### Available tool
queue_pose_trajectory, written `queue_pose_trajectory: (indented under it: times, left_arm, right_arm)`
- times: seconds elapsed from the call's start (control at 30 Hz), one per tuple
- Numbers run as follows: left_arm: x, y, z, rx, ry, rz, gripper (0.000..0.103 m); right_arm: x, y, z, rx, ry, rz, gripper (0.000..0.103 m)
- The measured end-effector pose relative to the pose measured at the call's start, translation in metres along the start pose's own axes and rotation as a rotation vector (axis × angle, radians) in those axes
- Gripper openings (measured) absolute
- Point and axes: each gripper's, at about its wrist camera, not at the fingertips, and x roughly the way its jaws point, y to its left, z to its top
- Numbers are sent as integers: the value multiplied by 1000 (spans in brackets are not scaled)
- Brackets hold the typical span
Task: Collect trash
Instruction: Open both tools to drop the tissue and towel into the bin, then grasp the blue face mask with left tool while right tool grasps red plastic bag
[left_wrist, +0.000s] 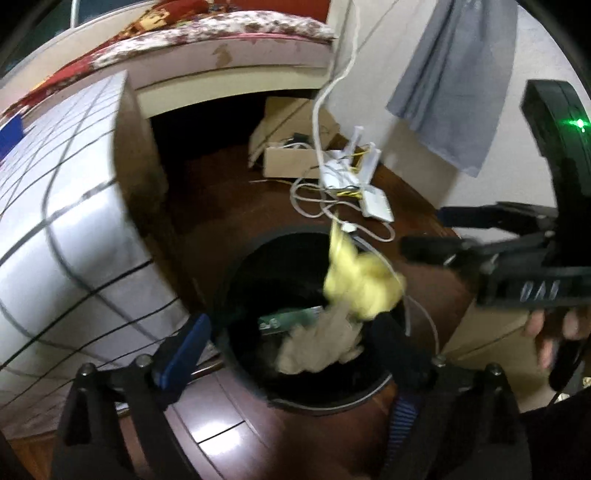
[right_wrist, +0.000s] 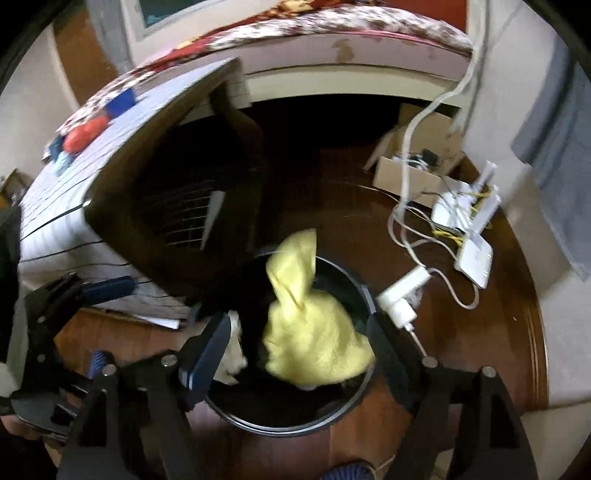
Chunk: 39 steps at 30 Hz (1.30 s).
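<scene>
A black round trash bin (left_wrist: 236, 295) stands on the wooden floor; it also shows in the right wrist view (right_wrist: 354, 284). A blurred yellow crumpled cloth (left_wrist: 360, 280) hangs in the air over the bin mouth, free of any finger; it shows in the right wrist view too (right_wrist: 314, 332). A beige crumpled paper (left_wrist: 321, 343) and a green wrapper (left_wrist: 288, 318) lie in the bin. My left gripper (left_wrist: 291, 343) is open over the bin. My right gripper (right_wrist: 295, 347) is open above the bin, and it shows from the side in the left wrist view (left_wrist: 432, 232).
A table with a white grid-patterned cloth (left_wrist: 59, 206) stands left of the bin. White routers and tangled cables (right_wrist: 461, 229) and a white charger (right_wrist: 399, 299) lie on the floor to the right. A cardboard box (left_wrist: 291, 162) sits by the bed. A grey cloth (left_wrist: 454, 81) hangs on the wall.
</scene>
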Motion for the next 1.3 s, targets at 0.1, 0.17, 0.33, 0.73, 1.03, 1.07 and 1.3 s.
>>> queue_pose_trajectory:
  times: [0.1, 0.17, 0.33, 0.73, 1.03, 1.07, 1.3]
  left_arm:
    - [-9, 8, -4, -27, -22, 52, 99]
    - [-15, 12, -5, -30, -41, 77, 99]
    - [-28, 18, -6, -29, -63, 112, 99]
    - [-55, 25, -1, -15, -119, 163, 99]
    - [-75, 36, 3, -21, -156, 196, 99]
    - [-77, 37, 5, -20, -160, 200, 99]
    - [-97, 54, 18, -2, -204, 243, 99]
  right_arm:
    - [-5, -5, 0, 29, -11, -19, 97]
    - [-9, -2, 0, 20, -26, -35, 102]
    - [-17, 10, 1, -15, -42, -42, 102]
    - [-39, 40, 7, -79, -90, -38, 102]
    - [-52, 56, 12, -111, -117, -31, 102]
    - [-54, 59, 14, -112, -125, -29, 102]
    - [-65, 78, 34, -126, -180, -8, 102]
